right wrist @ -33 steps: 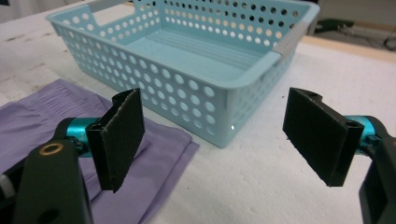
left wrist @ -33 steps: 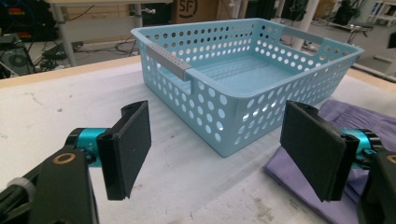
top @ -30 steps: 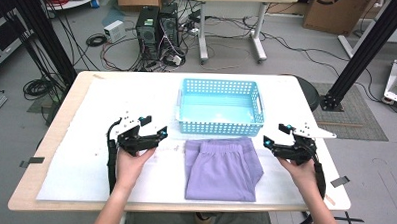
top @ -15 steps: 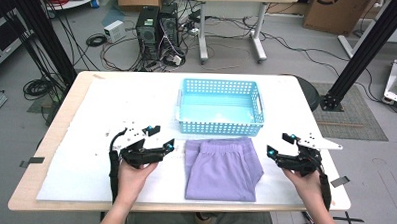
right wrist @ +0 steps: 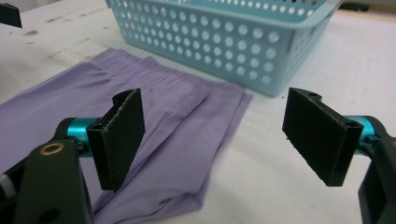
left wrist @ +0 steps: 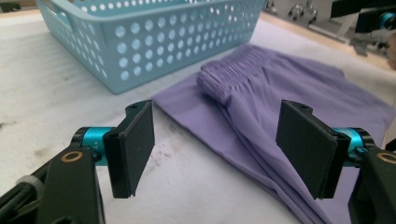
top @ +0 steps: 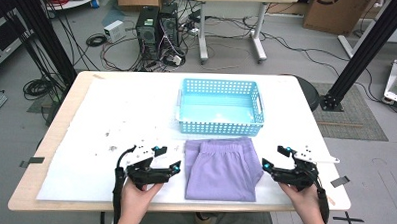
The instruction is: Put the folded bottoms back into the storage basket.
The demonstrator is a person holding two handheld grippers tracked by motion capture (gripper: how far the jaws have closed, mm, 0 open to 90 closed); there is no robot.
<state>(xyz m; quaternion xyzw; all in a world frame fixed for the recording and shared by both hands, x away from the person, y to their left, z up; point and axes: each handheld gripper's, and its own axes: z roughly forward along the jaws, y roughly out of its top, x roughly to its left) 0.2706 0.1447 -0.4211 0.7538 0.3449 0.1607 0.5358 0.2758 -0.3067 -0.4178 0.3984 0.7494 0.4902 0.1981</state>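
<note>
A folded pair of lilac jersey shorts with a gathered elastic waistband lies flat on the white-covered counter, just in front of a pale blue perforated plastic basket, its waistband end nearest the basket wall. A person at the near edge holds one pair of black tongs in each hand: the left tongs sit just beside the garment's left edge, the right tongs just beside its right edge, both with jaws spread wide and gripping nothing.

From the left gripper view, the left tongs frame the near corner of the cloth; from the right gripper view, the right tongs point at the folded side seam with the basket behind.

The shorts look light, limp and thin, likely to sag and unfold if lifted from a single point. The thicker waistband, or the two outer edges pinched together through all layers, would seem the surest places to take hold; a shallow pinch might catch only the top layer.

The count: one pair of shorts, one basket, two tongs, one counter.
</note>
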